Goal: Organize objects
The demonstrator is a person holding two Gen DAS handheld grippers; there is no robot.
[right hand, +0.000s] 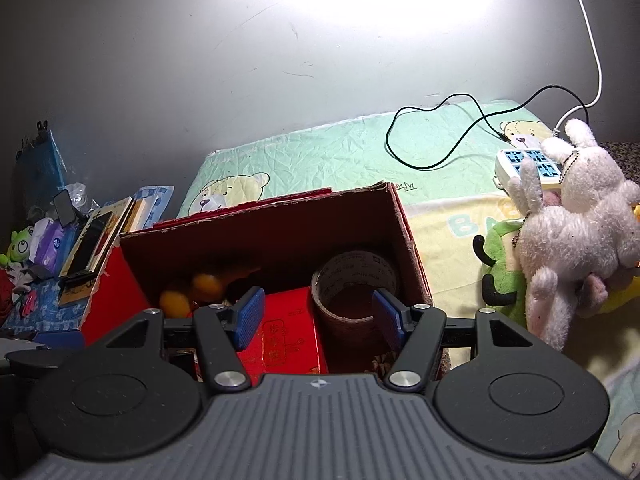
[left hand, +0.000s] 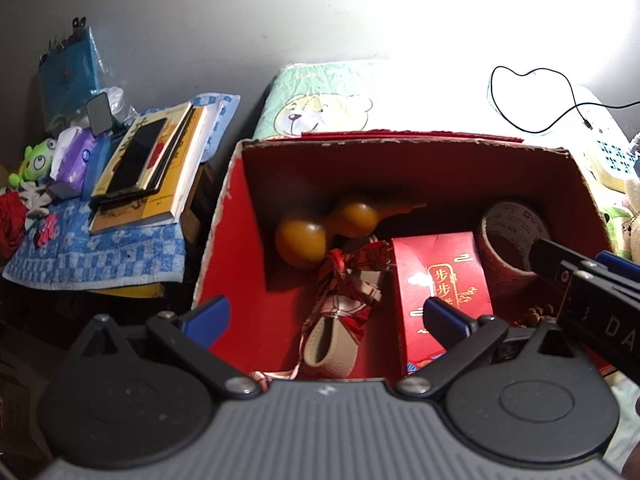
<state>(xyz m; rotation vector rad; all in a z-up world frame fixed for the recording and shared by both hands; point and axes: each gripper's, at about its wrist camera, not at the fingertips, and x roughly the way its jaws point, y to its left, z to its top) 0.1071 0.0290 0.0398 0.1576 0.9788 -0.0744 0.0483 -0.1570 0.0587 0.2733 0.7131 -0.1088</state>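
Note:
An open red cardboard box [left hand: 224, 216] [right hand: 408, 232] stands on the bed. Inside lie an orange gourd [left hand: 316, 228] [right hand: 192, 292], a red-and-white scarf on a beige strap [left hand: 344, 300], a red packet with gold characters [left hand: 436, 280] [right hand: 284, 320], a roll of tape [left hand: 508, 236] [right hand: 356, 280] and brown beads [left hand: 536, 314]. My left gripper [left hand: 326, 314] hangs open over the box's near side with nothing between its fingers. My right gripper [right hand: 318, 314] is open above the packet and the tape roll, touching neither; it shows at the right edge of the left wrist view [left hand: 588, 280].
Left of the box, a side table with a blue checked cloth [left hand: 96, 256] holds books [left hand: 152, 164], a phone, tissue packs and a green toy [left hand: 34, 162]. On the bed to the right lie a white plush rabbit [right hand: 576, 216], a green plush [right hand: 504, 276], a power strip [right hand: 524, 162] and cables [right hand: 440, 132].

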